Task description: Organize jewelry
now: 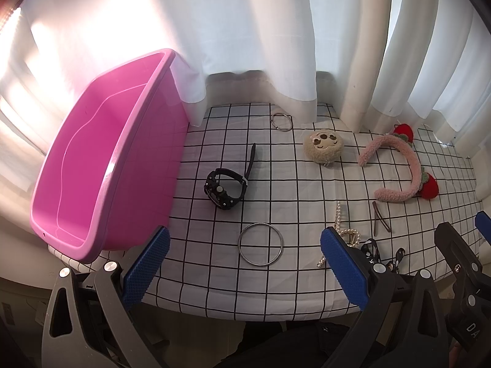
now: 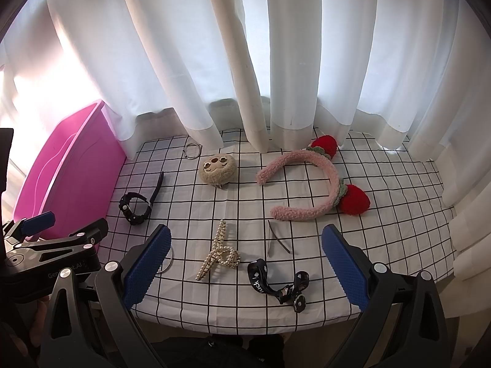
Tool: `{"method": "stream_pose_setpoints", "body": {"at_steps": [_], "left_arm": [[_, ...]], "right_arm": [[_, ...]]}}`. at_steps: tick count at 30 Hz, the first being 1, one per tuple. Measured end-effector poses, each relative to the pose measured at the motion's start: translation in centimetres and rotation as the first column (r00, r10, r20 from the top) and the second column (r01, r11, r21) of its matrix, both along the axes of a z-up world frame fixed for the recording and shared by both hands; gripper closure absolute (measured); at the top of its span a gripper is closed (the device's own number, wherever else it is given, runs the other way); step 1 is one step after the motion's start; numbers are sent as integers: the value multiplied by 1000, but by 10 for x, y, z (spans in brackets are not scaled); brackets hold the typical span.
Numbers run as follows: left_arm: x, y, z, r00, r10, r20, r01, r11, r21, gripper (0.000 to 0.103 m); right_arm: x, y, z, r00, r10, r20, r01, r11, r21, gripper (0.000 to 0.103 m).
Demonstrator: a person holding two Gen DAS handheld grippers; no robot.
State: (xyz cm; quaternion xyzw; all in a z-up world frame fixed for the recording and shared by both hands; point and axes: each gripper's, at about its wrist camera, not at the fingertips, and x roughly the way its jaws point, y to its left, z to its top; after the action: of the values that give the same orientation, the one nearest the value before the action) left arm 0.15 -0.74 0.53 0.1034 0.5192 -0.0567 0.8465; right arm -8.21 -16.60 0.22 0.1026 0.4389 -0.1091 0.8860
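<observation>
A pink tub [image 1: 101, 165] stands at the table's left, also in the right wrist view [image 2: 61, 178]. On the checked cloth lie a black watch [image 1: 225, 188], a large metal bangle [image 1: 260, 244], a small ring pair [image 1: 281, 121], a beige plush clip [image 1: 322, 146], a pink strawberry headband [image 1: 405, 168], a pearl claw clip [image 2: 219, 251], brown hairpins [image 2: 277, 240] and a black strap [image 2: 276, 285]. My left gripper [image 1: 245, 270] is open and empty, just before the bangle. My right gripper [image 2: 245, 266] is open and empty, over the pearl clip and strap.
White curtains [image 2: 245, 61] hang along the table's far and right sides. The table's front edge [image 1: 245, 312] is just below the grippers. The right gripper's body shows at the left wrist view's right edge [image 1: 460, 263].
</observation>
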Motion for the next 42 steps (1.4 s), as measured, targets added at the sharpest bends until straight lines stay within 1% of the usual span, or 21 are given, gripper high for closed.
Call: {"method": "stream_pose_setpoints", "body": {"at_steps": [20,25,27,29,31,33,36,39,42], "left_arm": [[1,-1,-3,1000,1,-10,-1,1000,0,6],[5,3,-11,999,21,-37,-22,999,-29,6],[7,7,-18,998,30,-53,-33,998,-56,6],[6,9,-26,998,38,-47,-41,997,-64,6],[4,10,-37,999,27,-42,-30,997,-72,6],[1,11,-51,998,11,-58,-17,995,-95,6],[-7,15,-72,998,19,-60,-25,993,-112,6],[-10,23,-95,996,52,-76,-62,989,-133,6],[-10,30,-119,992,87,-95,-99,986,-132,6]], "right_arm": [[0,-2,-1,1000,-3,-2,3,1000,4,9],[-3,-17,-5,1000,-30,0,30,999,25,9],[-6,-27,-10,999,-41,-5,41,998,36,9],[-10,-39,-17,998,-58,-12,59,997,41,9],[-14,-50,-25,997,-72,-23,73,996,49,9],[-22,-67,-39,994,-96,-44,99,993,60,9],[-31,-85,-59,992,-108,-73,113,991,71,9],[-40,-101,-82,989,-115,-95,121,991,59,9],[-45,-116,-102,985,-119,-121,127,990,62,9]]}}
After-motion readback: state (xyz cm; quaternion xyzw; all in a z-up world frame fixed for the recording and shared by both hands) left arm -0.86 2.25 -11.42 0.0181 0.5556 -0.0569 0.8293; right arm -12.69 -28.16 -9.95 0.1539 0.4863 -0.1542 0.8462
